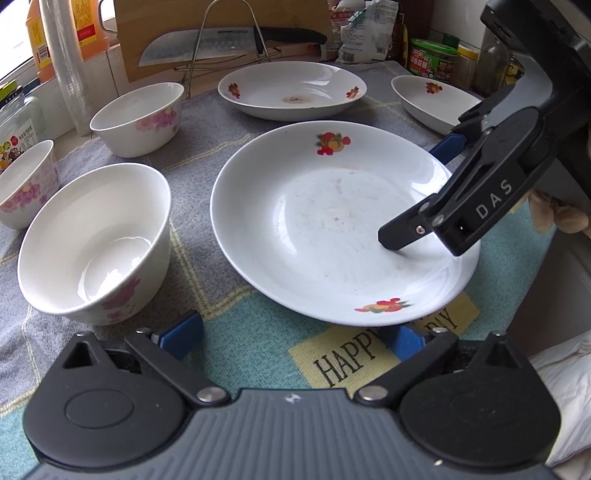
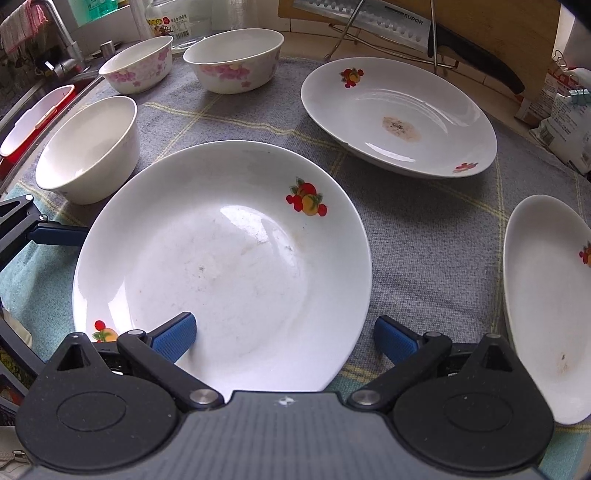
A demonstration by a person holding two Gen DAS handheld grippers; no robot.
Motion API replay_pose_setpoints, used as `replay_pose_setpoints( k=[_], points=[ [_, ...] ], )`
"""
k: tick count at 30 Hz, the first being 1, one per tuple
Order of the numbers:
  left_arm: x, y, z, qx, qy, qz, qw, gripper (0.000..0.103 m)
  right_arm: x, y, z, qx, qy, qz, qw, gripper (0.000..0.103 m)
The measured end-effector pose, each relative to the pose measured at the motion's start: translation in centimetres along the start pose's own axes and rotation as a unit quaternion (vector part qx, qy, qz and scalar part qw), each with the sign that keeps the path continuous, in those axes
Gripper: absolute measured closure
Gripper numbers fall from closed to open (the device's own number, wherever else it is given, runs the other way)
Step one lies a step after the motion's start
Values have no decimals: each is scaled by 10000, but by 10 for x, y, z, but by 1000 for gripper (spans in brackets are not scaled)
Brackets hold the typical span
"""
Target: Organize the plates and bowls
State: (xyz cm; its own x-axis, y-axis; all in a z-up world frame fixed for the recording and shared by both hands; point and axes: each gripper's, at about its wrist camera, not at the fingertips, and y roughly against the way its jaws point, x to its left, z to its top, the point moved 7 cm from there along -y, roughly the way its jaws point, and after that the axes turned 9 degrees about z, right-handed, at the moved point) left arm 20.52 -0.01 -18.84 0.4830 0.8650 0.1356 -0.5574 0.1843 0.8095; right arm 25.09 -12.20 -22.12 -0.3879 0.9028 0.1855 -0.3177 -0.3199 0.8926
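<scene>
Kitchen counter covered by a grey checked cloth with a teal band nearest the cameras, where a yellow patch reads "HAPPY". The landmark is the near plate, a shallow white dish with red-and-orange fruit decals on its rim and faint smears across its well.

Just before the near plate, the left gripper stands wide open with nothing between its blue pads; its right-hand pad lies just under the plate's front edge.

At the plate's right side, the right gripper is also open and grips nothing: one blue finger sits over the well, the other outside the rim above the cloth. Its black body bears the letters "DAS".

Left of the near plate stands a white bowl with pink blossoms; two matching bowls stand farther left and beyond.

Beyond the near plate lies a second plate with a brownish stain at centre; right of that, a third plate, partly hidden.

Farthest back, a cleaver marked "SUPOR" rests on a wire rack against a wooden board.
</scene>
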Motion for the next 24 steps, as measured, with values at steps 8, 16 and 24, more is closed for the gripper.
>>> replay_pose_setpoints(
  k=[8,16,24],
  points=[
    [0,-1,1,8,0,14,10000,1,1,-2,4,118,86,33,9999,0],
    [0,-1,1,8,-73,-30,10000,1,1,1,-1,-202,232,68,9995,0],
    [-2,-2,3,-23,-220,-111,9997,1,1,1,-2,-250,345,139,9990,0]
  ],
)
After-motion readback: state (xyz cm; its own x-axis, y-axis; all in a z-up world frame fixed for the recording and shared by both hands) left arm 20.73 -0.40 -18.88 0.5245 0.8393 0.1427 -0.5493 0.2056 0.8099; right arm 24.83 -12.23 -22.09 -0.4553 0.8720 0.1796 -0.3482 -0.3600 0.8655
